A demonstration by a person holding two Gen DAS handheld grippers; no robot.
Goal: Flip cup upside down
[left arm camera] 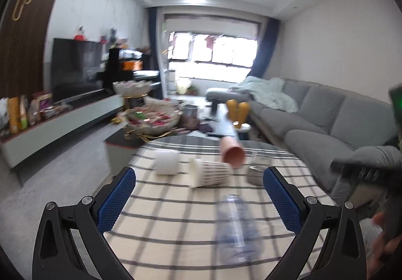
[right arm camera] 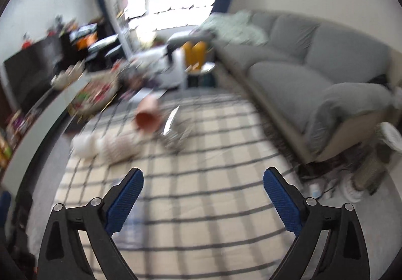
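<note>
A pink cup lies on its side at the far end of the checked tablecloth, mouth towards me. It shows blurred in the right wrist view too. A white cup with dark stripes lies on its side next to it, and a white cup stands to its left. A clear plastic bottle lies nearer. My left gripper is open and empty, short of the cups. My right gripper is open and empty over the cloth.
A shiny metal container sits right of the pink cup. A grey sofa runs along the right. A cluttered low table and a TV unit stand beyond and left. Items lie on the floor by the sofa.
</note>
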